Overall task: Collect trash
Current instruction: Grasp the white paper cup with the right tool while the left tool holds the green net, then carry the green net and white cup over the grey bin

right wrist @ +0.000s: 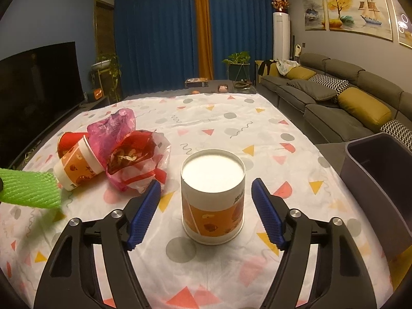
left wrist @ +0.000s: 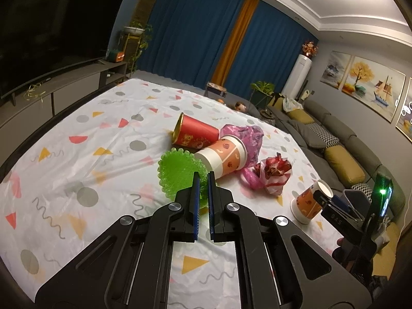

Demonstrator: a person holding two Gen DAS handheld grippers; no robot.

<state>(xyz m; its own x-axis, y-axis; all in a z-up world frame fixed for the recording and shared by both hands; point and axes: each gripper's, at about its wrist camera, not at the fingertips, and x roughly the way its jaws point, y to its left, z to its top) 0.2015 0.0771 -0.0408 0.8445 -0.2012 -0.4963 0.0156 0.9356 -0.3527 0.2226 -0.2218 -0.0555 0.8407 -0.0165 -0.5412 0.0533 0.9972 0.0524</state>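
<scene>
Left gripper (left wrist: 203,177) clamped on green mat (left wrist: 180,172), right gripper (right wrist: 206,193) spread wide around upturned cup (right wrist: 212,195), untouched, bin (right wrist: 381,175) beside table.

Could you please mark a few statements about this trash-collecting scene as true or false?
1. The left gripper is shut on the green tray. True.
2. The right gripper is shut on a cup. False: its fingers are open, either side of the upright cup, apart from it.
3. The red cup lies on its side. True.
4. The bin is left of the upright cup. False: right.
</scene>
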